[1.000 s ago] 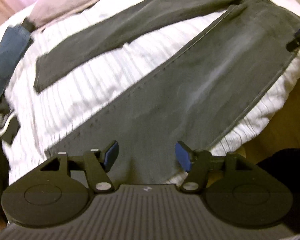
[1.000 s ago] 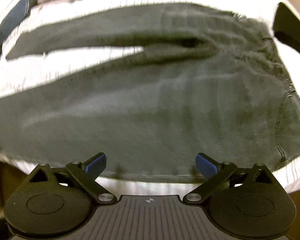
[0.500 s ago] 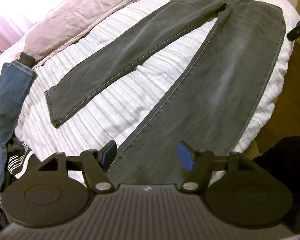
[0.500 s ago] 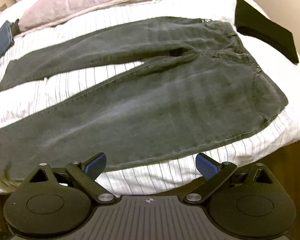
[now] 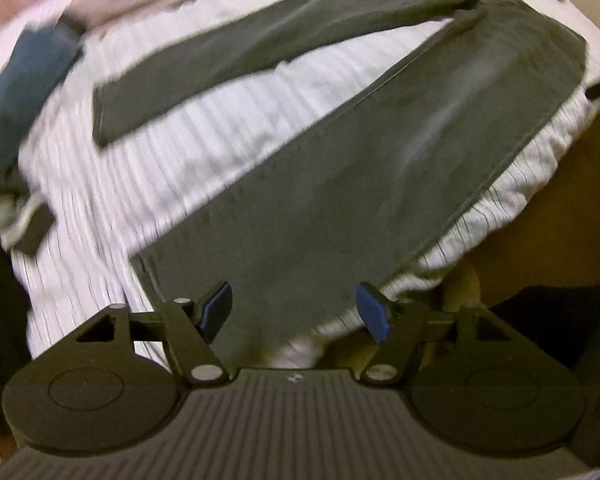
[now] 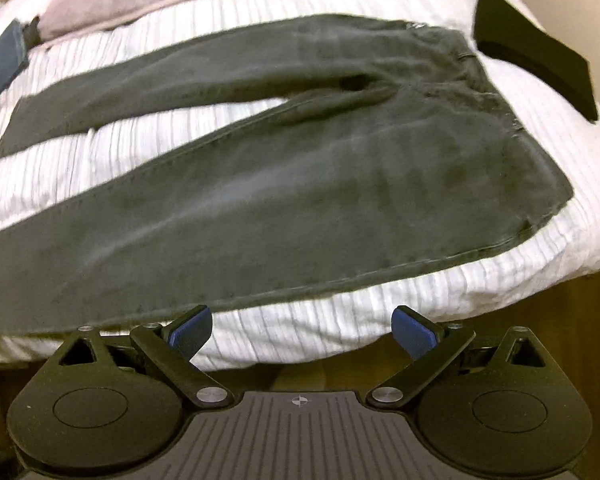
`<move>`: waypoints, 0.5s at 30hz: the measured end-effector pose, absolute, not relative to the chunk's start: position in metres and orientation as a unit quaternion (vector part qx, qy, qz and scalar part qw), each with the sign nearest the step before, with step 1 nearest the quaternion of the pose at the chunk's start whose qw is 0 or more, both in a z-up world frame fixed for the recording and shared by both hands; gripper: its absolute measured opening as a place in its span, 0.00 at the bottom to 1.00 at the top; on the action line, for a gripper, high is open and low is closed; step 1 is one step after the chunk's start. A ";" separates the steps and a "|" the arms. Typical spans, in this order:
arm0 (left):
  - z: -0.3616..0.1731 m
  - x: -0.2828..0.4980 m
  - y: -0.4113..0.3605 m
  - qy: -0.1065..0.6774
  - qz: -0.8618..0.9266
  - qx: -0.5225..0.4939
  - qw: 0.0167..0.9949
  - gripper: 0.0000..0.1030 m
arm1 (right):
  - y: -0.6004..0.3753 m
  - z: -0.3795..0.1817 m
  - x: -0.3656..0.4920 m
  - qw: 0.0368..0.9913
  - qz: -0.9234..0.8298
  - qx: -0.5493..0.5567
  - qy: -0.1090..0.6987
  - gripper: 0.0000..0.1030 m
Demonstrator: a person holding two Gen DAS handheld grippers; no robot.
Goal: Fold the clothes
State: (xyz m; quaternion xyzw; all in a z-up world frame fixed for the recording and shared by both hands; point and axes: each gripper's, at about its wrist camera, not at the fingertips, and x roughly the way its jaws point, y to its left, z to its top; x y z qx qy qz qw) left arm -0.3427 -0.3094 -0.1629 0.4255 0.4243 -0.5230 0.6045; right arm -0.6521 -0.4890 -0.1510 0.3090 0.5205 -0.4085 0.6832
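The dark jeans (image 6: 300,184) are spread flat on the bed (image 6: 300,328), legs splayed so 1 can flip over. Left tongs (image 5: 294,312) probably over the hem, right tongs (image 6: 302,330) by the edge, both wide open, empty.

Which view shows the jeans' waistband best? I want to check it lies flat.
The right wrist view: the dark jeans lie fairly sharp, waistband fully visible and roughly flat. The left wrist view is blurred; the waistband sits far at the frame's edge.
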 end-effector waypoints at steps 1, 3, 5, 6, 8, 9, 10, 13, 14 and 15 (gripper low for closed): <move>-0.164 -0.343 -0.308 0.437 -0.514 0.416 0.609 0.63 | -0.490 -0.152 -0.650 0.685 -0.403 0.306 0.524 0.96; -0.164 -0.343 -0.306 0.458 -0.497 0.399 0.619 0.63 | -0.493 -0.155 -0.646 0.689 -0.391 0.298 0.532 0.96; -0.162 -0.346 -0.310 0.469 -0.486 0.386 0.628 0.63 | -0.499 -0.155 -0.644 0.696 -0.379 0.288 0.538 0.96; -0.161 -0.348 -0.312 0.473 -0.482 0.381 0.632 0.63 | -0.503 -0.154 -0.643 0.699 -0.373 0.281 0.541 0.96; -0.158 -0.353 -0.318 0.477 -0.475 0.370 0.640 0.64 | -0.511 -0.152 -0.642 0.704 -0.366 0.266 0.547 0.96; -0.157 -0.356 -0.321 0.478 -0.472 0.366 0.644 0.65 | -0.514 -0.151 -0.641 0.707 -0.363 0.258 0.549 0.96; -0.156 -0.360 -0.325 0.478 -0.471 0.362 0.647 0.66 | -0.519 -0.151 -0.641 0.708 -0.362 0.253 0.550 0.96; -0.153 -0.371 -0.333 0.475 -0.466 0.358 0.655 0.67 | -0.532 -0.148 -0.645 0.711 -0.359 0.247 0.551 0.96; -0.152 -0.374 -0.335 0.475 -0.465 0.356 0.657 0.67 | -0.536 -0.147 -0.646 0.713 -0.358 0.245 0.551 0.96; -0.151 -0.378 -0.337 0.474 -0.465 0.356 0.658 0.67 | -0.540 -0.146 -0.648 0.714 -0.357 0.242 0.552 0.96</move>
